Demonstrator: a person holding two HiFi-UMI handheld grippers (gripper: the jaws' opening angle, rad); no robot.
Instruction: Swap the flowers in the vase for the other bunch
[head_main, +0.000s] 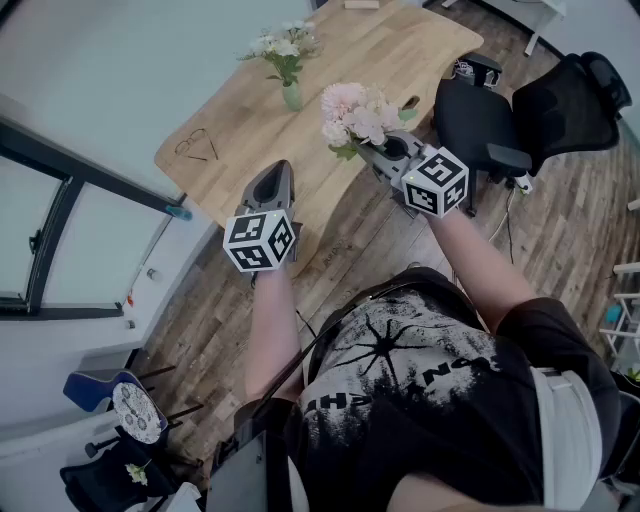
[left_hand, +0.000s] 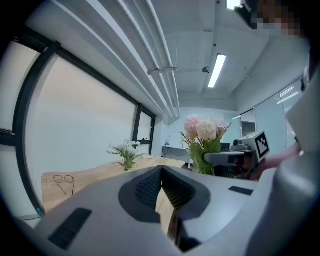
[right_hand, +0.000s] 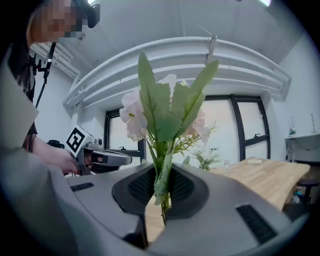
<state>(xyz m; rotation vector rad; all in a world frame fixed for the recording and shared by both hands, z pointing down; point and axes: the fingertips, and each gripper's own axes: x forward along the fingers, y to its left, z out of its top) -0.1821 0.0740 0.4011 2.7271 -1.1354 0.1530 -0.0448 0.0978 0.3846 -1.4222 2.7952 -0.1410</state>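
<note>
The right gripper (right_hand: 162, 187) has its jaws clamped on the green stems of a bunch of pale pink artificial flowers (head_main: 355, 115), which stand upright between the pads with broad leaves fanning out above them. In the head view this bunch hangs over the near edge of the wooden table (head_main: 420, 45), clear of its surface and well apart from the vase. The left gripper (left_hand: 161, 186) is held to the left of the right one, over the same table edge, with its jaws pressed together and nothing between them. The small vase (head_main: 291, 96), which looks like pale green glass though it is too small to be sure, stands upright farther back on the table and holds a bunch of white flowers (head_main: 283, 44) with green sprigs. A pair of glasses (head_main: 197, 146) lies on the table to the left of the vase. A black office chair (head_main: 480, 120) stands at the table's right end.
</note>
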